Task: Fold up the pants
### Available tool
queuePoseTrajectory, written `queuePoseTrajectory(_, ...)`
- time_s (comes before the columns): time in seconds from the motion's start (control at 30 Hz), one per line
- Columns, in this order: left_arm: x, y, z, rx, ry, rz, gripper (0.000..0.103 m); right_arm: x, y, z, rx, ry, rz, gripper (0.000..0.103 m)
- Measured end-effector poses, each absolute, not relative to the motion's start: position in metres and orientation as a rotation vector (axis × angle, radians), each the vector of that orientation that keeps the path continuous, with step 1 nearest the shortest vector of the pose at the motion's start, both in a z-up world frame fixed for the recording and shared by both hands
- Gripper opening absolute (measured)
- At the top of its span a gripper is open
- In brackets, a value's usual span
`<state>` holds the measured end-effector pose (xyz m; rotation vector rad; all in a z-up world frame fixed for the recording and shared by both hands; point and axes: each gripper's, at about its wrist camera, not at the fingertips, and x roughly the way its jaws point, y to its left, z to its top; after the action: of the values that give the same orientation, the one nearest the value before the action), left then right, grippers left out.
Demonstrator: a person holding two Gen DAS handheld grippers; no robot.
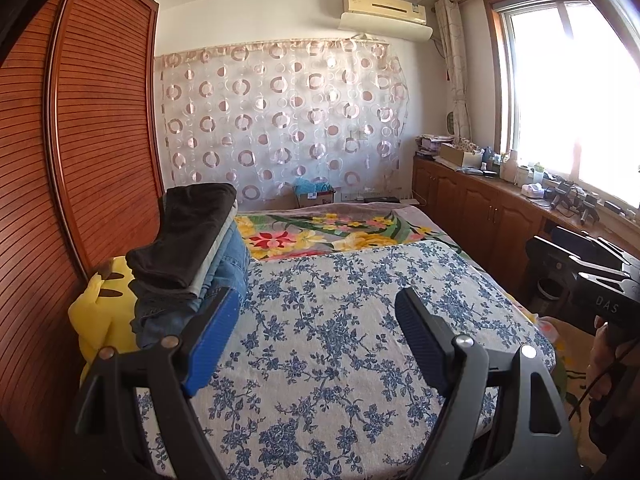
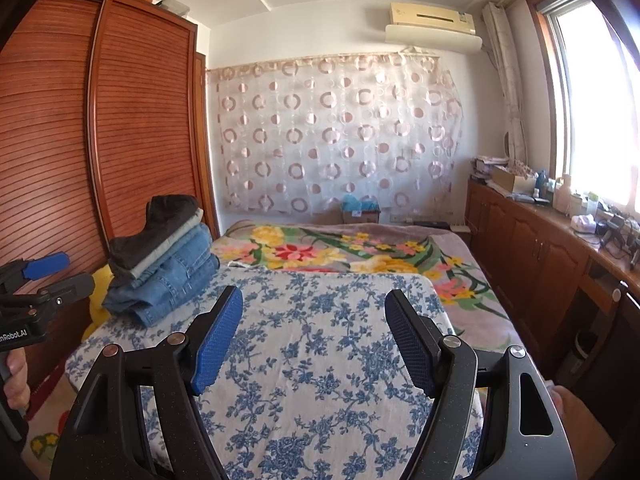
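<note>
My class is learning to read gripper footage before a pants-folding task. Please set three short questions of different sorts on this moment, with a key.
1. True or false: the left gripper is shut on a garment.
2. What lies on top of the stack of folded clothes? A) dark garment B) towel C) pillow
3. Fill in: the stack sits on the blue floral cover, on the side nearest the wooden ______.

Key: 1 false, both it and the right gripper are open and empty; 2 A; 3 wardrobe.
</note>
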<state>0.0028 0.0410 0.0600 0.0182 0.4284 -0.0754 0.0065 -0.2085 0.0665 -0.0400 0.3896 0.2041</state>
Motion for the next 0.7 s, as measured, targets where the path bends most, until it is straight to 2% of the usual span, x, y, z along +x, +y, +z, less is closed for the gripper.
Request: queuePoseTrajectory(0.7,0.0031,0.0421,0.0597,0.013,0.422,-0.076,0.081,0.0060,-0.2104,0.0626,-0.046,0.392,0.193,0.075)
